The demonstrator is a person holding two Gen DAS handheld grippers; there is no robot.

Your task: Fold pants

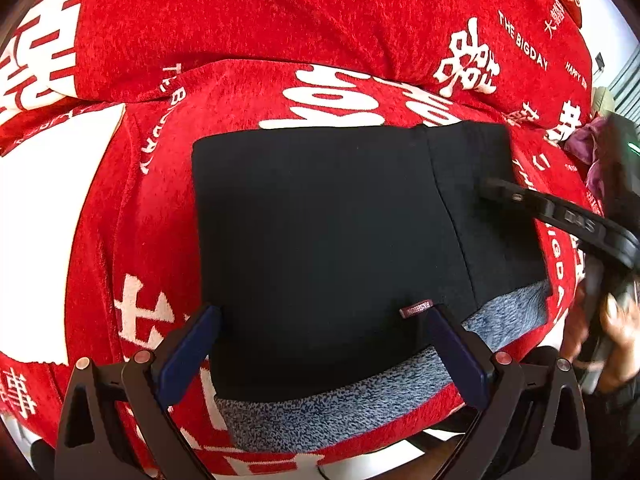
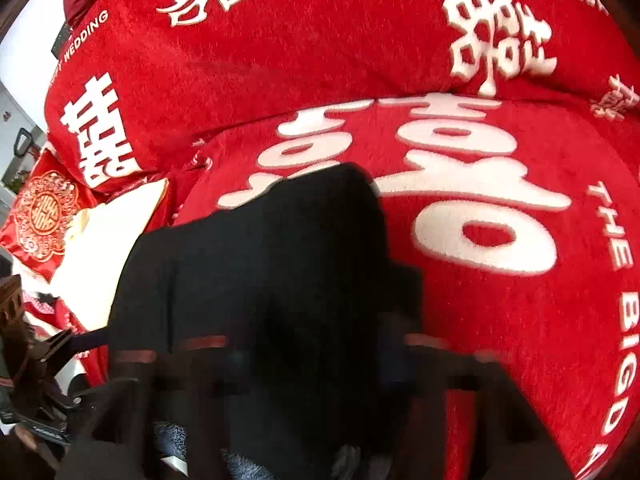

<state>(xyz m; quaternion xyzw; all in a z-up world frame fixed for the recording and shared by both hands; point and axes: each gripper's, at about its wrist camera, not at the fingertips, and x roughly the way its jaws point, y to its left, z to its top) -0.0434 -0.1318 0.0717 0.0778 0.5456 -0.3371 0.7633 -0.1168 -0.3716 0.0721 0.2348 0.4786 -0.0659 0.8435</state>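
The black pants (image 1: pixel 328 232) lie folded into a rectangle on the red bedspread, with grey fleece lining (image 1: pixel 320 412) showing along the near edge and a small red label (image 1: pixel 417 309). My left gripper (image 1: pixel 324 344) is open, its blue pads either side of the near edge, holding nothing. My right gripper (image 1: pixel 486 186) reaches in from the right, its tip over the right side of the pants. In the right wrist view the pants (image 2: pixel 256 264) fill the lower middle and my right gripper (image 2: pixel 304 360) is blurred; its jaws cannot be read.
The red bedspread (image 1: pixel 280 20) with white characters is bunched into a thick roll behind the pants. A red embroidered cushion (image 2: pixel 44 216) and a cream pillow (image 2: pixel 108 248) lie to the left. A purple cloth (image 1: pixel 588 144) lies at the right edge.
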